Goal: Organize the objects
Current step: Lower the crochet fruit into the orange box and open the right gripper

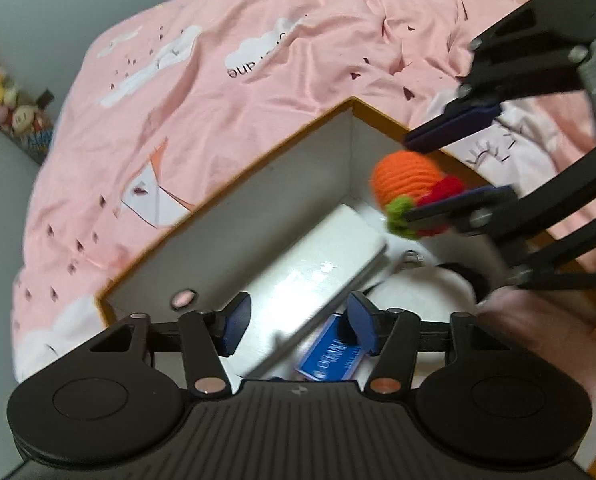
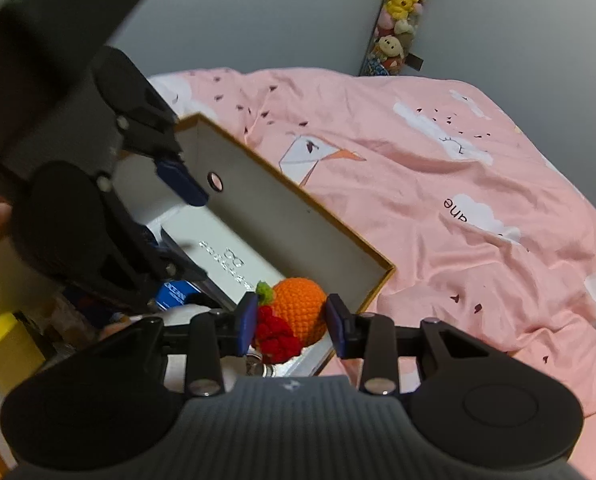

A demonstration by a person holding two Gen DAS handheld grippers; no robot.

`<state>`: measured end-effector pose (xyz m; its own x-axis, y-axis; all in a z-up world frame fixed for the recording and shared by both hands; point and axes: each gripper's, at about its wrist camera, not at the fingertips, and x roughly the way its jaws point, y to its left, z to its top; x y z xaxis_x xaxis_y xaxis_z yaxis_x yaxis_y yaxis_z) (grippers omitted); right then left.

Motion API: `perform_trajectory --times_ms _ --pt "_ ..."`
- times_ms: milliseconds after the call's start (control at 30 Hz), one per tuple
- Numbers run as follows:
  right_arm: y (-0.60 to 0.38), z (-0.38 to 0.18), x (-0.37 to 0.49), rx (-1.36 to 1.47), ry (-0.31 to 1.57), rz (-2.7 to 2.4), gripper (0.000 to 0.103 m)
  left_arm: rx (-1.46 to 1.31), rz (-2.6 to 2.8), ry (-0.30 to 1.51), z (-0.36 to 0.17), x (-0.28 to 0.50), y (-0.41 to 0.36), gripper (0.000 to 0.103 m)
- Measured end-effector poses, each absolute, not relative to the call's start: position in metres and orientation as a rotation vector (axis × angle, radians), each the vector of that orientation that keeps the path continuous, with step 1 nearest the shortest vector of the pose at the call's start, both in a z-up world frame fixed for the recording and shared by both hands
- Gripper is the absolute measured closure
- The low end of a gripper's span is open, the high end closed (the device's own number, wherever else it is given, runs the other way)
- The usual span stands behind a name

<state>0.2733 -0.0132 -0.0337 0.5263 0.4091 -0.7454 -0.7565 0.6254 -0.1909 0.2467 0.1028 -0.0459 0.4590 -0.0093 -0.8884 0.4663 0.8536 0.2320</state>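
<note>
An open cardboard box (image 1: 225, 184) with white inner walls lies on a pink bedspread. Inside it lie a white flat case (image 1: 310, 276) and a blue card (image 1: 330, 356). My left gripper (image 1: 298, 322) is open above the white case, holding nothing. My right gripper (image 2: 291, 326) hangs over the box's far corner with a crocheted orange toy (image 2: 302, 308) with red and green parts between its open fingers; the toy also shows in the left wrist view (image 1: 406, 176). The right gripper shows in the left wrist view (image 1: 450, 168), jaws apart.
The pink bedspread (image 2: 438, 200) surrounds the box. Plush toys (image 2: 402, 12) hang on the grey wall. A yellow bottle (image 2: 7, 344) stands at the left. A metal ring (image 1: 412, 258) and a white round object (image 1: 422, 296) lie in the box.
</note>
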Motion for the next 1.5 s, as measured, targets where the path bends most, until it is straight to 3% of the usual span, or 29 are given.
perform_trajectory --times_ms 67,200,400,600,700,800,833,1167,1500 --pt "-0.008 -0.038 0.272 -0.598 0.710 0.728 0.064 0.440 -0.312 1.088 -0.048 0.245 0.103 0.049" --pt "-0.005 -0.041 0.266 -0.673 0.680 0.705 0.064 0.351 -0.383 1.080 -0.048 0.241 0.102 0.050" --pt "-0.011 -0.035 0.264 -0.664 0.668 0.715 0.064 0.370 -0.476 1.064 -0.058 0.239 0.087 0.037" --pt "-0.018 -0.031 0.262 -0.642 0.666 0.726 0.064 0.436 -0.521 1.030 -0.075 0.238 0.068 0.033" --pt "-0.019 -0.033 0.262 -0.630 0.670 0.727 0.064 0.431 -0.521 1.048 -0.081 0.242 0.064 0.039" --pt "-0.020 -0.034 0.261 -0.627 0.669 0.728 0.064 0.395 -0.517 1.105 -0.079 0.244 0.064 0.066" --pt "-0.021 -0.035 0.261 -0.625 0.668 0.728 0.064 0.399 -0.500 1.119 -0.076 0.244 0.065 0.069" --pt "-0.020 -0.037 0.259 -0.614 0.728 0.803 0.064 0.331 -0.383 1.207 -0.059 0.234 0.096 0.071" --pt "-0.007 -0.045 0.255 -0.663 0.847 0.811 0.064 0.305 -0.358 1.179 -0.061 0.233 0.101 0.068"
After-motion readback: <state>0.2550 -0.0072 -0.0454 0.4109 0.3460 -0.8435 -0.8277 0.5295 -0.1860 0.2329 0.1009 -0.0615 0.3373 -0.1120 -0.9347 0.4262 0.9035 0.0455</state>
